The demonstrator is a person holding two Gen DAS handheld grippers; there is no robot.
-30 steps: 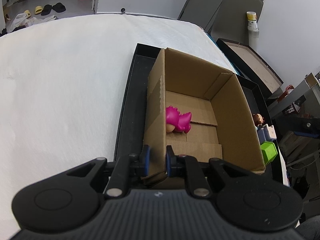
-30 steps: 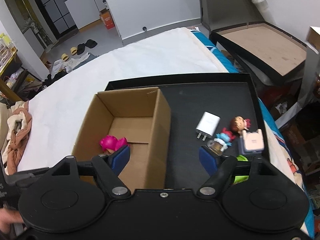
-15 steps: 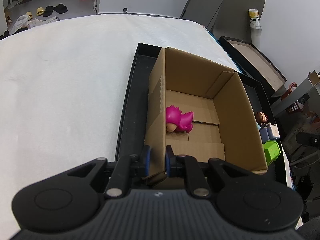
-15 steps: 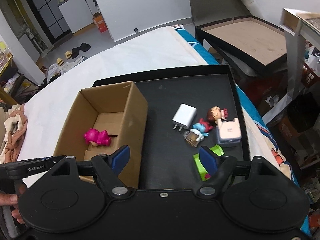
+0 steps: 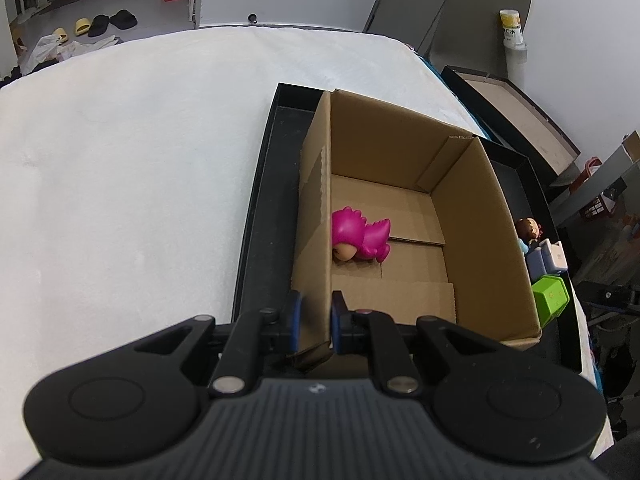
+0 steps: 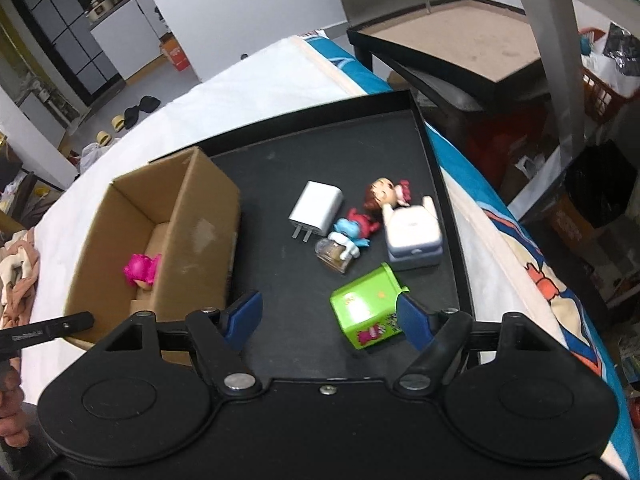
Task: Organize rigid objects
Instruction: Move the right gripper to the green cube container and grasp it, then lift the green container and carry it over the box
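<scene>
An open cardboard box [image 5: 472, 216] [image 6: 192, 240] stands on a black tray [image 6: 280, 160] and holds a pink toy figure [image 5: 360, 236] [image 6: 140, 270]. My left gripper [image 5: 314, 320] is shut on the box's left wall near its front corner. My right gripper [image 6: 328, 320] is open and empty above the tray, its right pad beside a green box [image 6: 368, 312]. Beyond it lie a white charger [image 6: 316, 208], a blue smurf figure [image 6: 348, 236], a doll with brown hair [image 6: 384, 194] and a white case [image 6: 414, 232].
The tray sits on a white bed cover [image 5: 120, 160]. A second black tray with a brown floor [image 6: 448, 36] stands off the bed at the right, with shelves and a bin beyond. The tray rim [image 6: 448, 216] borders the toys on the right.
My right gripper has swung right and forward, away from the box and over the loose toys; the green box now lies by its right pad. The left gripper keeps its hold.
</scene>
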